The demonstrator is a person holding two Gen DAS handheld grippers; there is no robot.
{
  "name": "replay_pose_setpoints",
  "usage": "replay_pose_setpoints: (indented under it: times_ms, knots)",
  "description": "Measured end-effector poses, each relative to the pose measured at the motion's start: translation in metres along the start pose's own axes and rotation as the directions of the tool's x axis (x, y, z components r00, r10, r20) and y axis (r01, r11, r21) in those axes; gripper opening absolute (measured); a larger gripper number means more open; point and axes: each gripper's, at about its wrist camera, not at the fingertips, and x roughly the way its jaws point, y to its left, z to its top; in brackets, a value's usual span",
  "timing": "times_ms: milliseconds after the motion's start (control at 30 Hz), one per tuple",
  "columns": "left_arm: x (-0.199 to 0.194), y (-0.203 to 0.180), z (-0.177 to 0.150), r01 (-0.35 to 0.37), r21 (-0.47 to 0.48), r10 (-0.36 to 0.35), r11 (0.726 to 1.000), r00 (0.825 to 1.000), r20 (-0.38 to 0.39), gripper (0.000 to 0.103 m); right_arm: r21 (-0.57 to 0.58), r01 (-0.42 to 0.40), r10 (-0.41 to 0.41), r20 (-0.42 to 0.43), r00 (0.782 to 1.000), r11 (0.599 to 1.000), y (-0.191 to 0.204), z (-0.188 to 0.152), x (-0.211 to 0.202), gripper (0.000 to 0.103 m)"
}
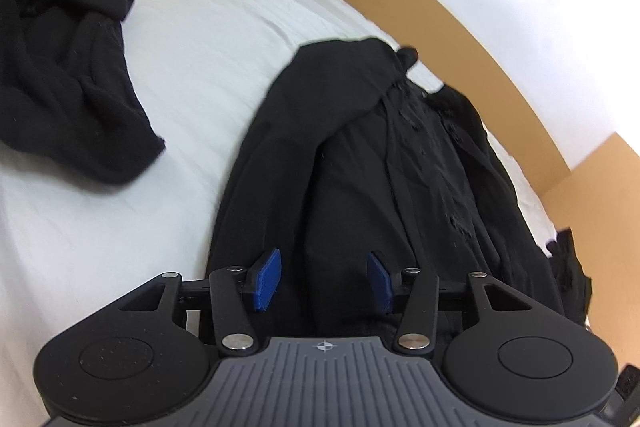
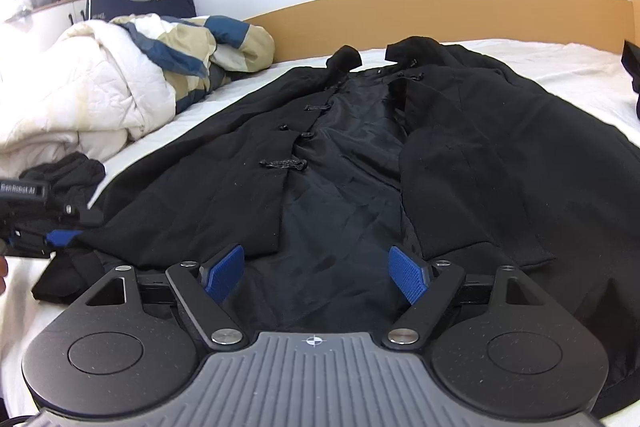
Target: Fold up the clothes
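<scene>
A long black coat (image 2: 460, 155) with toggle fastenings lies front-up and unfastened on the white bed, its shiny lining (image 2: 352, 147) showing down the middle. My right gripper (image 2: 318, 277) is open just above the coat's hem, nothing between its blue pads. In the left wrist view the same coat (image 1: 360, 155) runs away from me with a sleeve lying along its side. My left gripper (image 1: 322, 277) hangs open over that near end, holding nothing. The left gripper (image 2: 66, 237) also shows at the left edge of the right wrist view, beside the coat's edge.
A second black garment (image 1: 64, 67) lies crumpled on the bed (image 1: 208, 47) to the left. A white quilt (image 2: 80, 95) and a beige-and-blue cover (image 2: 208, 43) are piled at the head end. An orange wooden bed frame (image 2: 400, 15) runs along the white wall.
</scene>
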Motion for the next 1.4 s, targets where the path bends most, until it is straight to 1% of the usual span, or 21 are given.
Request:
replay_pose_setpoints:
  times_ms: [67,100,167,200,300,367,400,467,533,567,667,733,900,1033,1067,1133,1200,1233,1333,1367,1400]
  knots:
    - [-0.004,-0.001,-0.004,-0.016,0.004,0.016,1.0,1.0,0.008,0.05,0.009,-0.002,0.002,-0.002,1.0,1.0,-0.002,0.0,0.0,0.083]
    - [-0.002,0.0,-0.005,-0.002,-0.012,0.002,1.0,1.0,0.005,0.049,0.009,0.0,0.0,-0.001,1.0,1.0,-0.001,0.0,0.0,0.083]
    - [0.005,0.002,-0.007,0.047,-0.061,-0.047,0.997,0.999,-0.003,0.044,0.006,0.009,-0.009,-0.004,1.0,1.0,-0.001,0.0,0.001,0.084]
    - [0.008,0.001,-0.008,0.07,-0.078,-0.071,0.995,0.997,-0.009,0.033,0.005,0.008,-0.008,-0.01,1.0,1.0,-0.001,0.0,0.003,0.084]
    - [0.015,-0.009,-0.01,0.124,-0.069,-0.126,0.99,0.992,-0.012,0.01,-0.003,0.011,-0.011,-0.013,1.0,1.0,0.001,0.001,0.003,0.084]
    - [0.008,-0.01,-0.01,0.186,-0.086,-0.186,0.979,0.982,0.011,0.008,-0.004,0.002,-0.002,0.008,1.0,1.0,0.0,0.001,0.0,0.084]
    - [0.0,-0.009,-0.01,0.197,-0.088,-0.194,0.976,0.98,0.041,0.007,-0.003,0.0,0.0,0.022,1.0,1.0,-0.001,0.001,-0.003,0.084]
    - [-0.02,-0.004,-0.01,0.2,-0.084,-0.19,0.976,0.975,0.111,0.007,-0.001,0.0,0.0,0.044,0.999,1.0,-0.002,0.001,-0.008,0.084]
    - [-0.037,0.002,-0.012,0.173,-0.065,-0.161,0.983,0.973,0.167,0.006,-0.004,0.008,-0.007,0.054,0.998,1.0,-0.003,0.002,-0.011,0.084]
    - [-0.042,0.006,-0.013,0.172,-0.058,-0.16,0.983,0.972,0.171,0.006,-0.007,0.014,-0.013,0.058,0.998,1.0,-0.003,0.003,-0.011,0.084]
    - [-0.042,0.021,-0.017,0.195,-0.085,-0.184,0.977,0.975,0.125,0.006,0.003,0.032,-0.033,0.068,0.997,0.999,-0.007,0.008,-0.013,0.084]
    - [-0.044,0.024,-0.023,0.176,-0.075,-0.168,0.982,0.981,0.1,0.006,0.023,0.04,-0.042,0.076,0.996,0.999,-0.01,0.011,-0.015,0.084]
    - [-0.042,0.022,-0.035,0.104,0.013,-0.105,0.994,0.992,0.069,0.01,0.039,0.064,-0.068,0.113,0.991,0.997,-0.018,0.018,-0.023,0.086]
    - [-0.057,0.009,-0.036,0.066,0.106,-0.077,0.992,0.991,0.107,0.016,0.034,0.132,-0.136,0.158,0.978,0.991,-0.032,0.024,-0.033,0.088]
    - [-0.061,0.006,-0.036,0.056,0.129,-0.072,0.99,0.991,0.117,0.019,0.043,0.151,-0.156,0.162,0.974,0.988,-0.038,0.025,-0.036,0.089]
    - [-0.069,-0.001,-0.036,0.037,0.176,-0.062,0.984,0.988,0.138,0.021,0.069,0.177,-0.186,0.146,0.972,0.982,-0.053,0.029,-0.04,0.089]
    - [-0.077,-0.009,-0.036,0.016,0.222,-0.052,0.975,0.986,0.16,0.031,0.092,0.162,-0.172,0.109,0.979,0.982,-0.066,0.031,-0.038,0.089]
    - [-0.081,-0.012,-0.036,0.005,0.244,-0.048,0.97,0.984,0.171,0.034,0.094,0.154,-0.163,0.092,0.982,0.984,-0.071,0.031,-0.032,0.089]
    - [-0.059,-0.04,-0.032,0.009,0.312,-0.057,0.95,0.988,0.145,0.04,0.071,0.145,-0.148,0.04,0.988,0.987,-0.075,0.031,-0.012,0.088]
    - [-0.048,-0.049,-0.031,0.015,0.335,-0.061,0.942,0.99,0.13,0.048,0.053,0.147,-0.148,0.02,0.989,0.988,-0.073,0.03,-0.004,0.088]
    - [-0.036,-0.058,-0.031,0.021,0.355,-0.067,0.935,0.991,0.116,0.053,0.036,0.148,-0.149,0.0,0.989,0.988,-0.071,0.029,0.004,0.079]
